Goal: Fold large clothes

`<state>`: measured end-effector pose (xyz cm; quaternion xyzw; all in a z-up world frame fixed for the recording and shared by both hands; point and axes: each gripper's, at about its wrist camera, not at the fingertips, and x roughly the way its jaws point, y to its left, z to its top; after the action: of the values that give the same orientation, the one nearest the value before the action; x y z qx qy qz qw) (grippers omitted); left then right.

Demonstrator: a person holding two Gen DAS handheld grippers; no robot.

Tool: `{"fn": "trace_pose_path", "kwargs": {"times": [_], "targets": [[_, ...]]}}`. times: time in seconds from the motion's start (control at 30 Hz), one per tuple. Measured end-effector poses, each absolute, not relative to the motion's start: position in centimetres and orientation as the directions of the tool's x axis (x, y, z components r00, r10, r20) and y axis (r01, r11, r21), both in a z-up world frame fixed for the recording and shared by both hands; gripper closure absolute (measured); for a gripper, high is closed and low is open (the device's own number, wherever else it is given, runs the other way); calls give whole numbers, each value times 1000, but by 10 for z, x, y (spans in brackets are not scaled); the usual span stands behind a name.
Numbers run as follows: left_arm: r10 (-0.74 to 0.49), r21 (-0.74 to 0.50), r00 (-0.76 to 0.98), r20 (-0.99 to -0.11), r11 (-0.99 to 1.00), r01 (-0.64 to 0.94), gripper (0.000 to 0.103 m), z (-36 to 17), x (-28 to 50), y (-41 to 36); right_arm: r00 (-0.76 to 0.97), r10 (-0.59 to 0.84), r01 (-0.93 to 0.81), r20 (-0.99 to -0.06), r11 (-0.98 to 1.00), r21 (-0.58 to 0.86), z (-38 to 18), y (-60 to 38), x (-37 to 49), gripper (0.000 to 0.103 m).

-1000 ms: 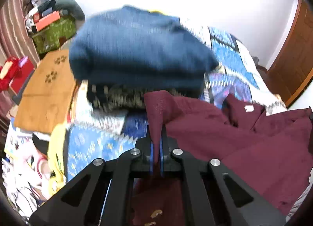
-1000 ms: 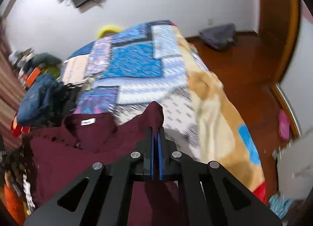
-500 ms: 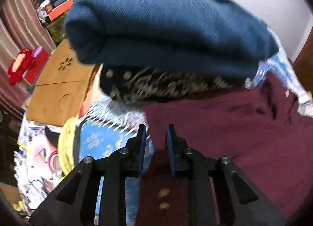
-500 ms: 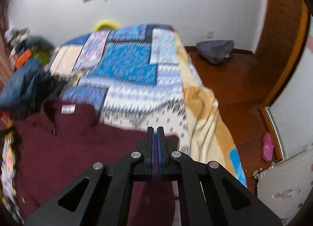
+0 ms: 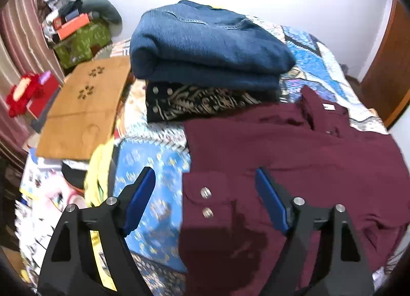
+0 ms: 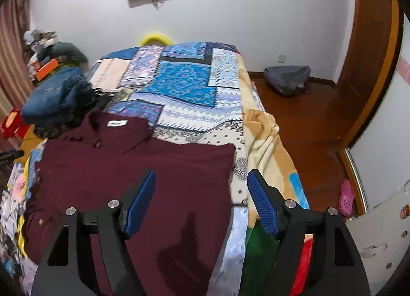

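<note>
A maroon shirt lies spread flat on the patchwork bed quilt, collar and white label toward the far end. It also shows in the right wrist view. My left gripper is open and empty, hovering over the shirt's left edge, where a buttoned cuff lies. My right gripper is open and empty above the shirt's right edge.
A stack of folded clothes, a blue sweater over a black patterned garment, sits at the shirt's far left. A brown cardboard box and clutter stand left of the bed. A beige blanket hangs off the bed's right side above wooden floor.
Both grippers held pinched maroon fabric a second ago. They laid it down flat and opened, the left first, then the right. Both have drawn back a little.
</note>
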<state>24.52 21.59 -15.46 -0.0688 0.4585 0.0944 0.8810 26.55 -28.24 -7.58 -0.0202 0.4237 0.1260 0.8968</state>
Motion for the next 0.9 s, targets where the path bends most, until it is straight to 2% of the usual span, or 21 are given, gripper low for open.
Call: {"fn": "trace_pose_path", "kwargs": {"times": [0.23, 0.5, 0.7, 0.9], "targets": [[39, -111, 509, -860, 959, -262, 23, -180, 207, 220, 553, 234, -251, -800, 962, 108, -98, -281, 224, 32], [-97, -230, 433, -896, 936, -266, 23, -223, 157, 213, 441, 212, -178, -872, 973, 146, -145, -289, 186, 32], [-125, -252, 389, -913, 922, -295, 23, -246, 132, 211, 428, 224, -138, -876, 974, 182, -151, -300, 165, 32], [-190, -337, 384, -904, 869, -363, 23, -272, 114, 213, 377, 248, -105, -893, 969, 225, -167, -299, 160, 32]]}}
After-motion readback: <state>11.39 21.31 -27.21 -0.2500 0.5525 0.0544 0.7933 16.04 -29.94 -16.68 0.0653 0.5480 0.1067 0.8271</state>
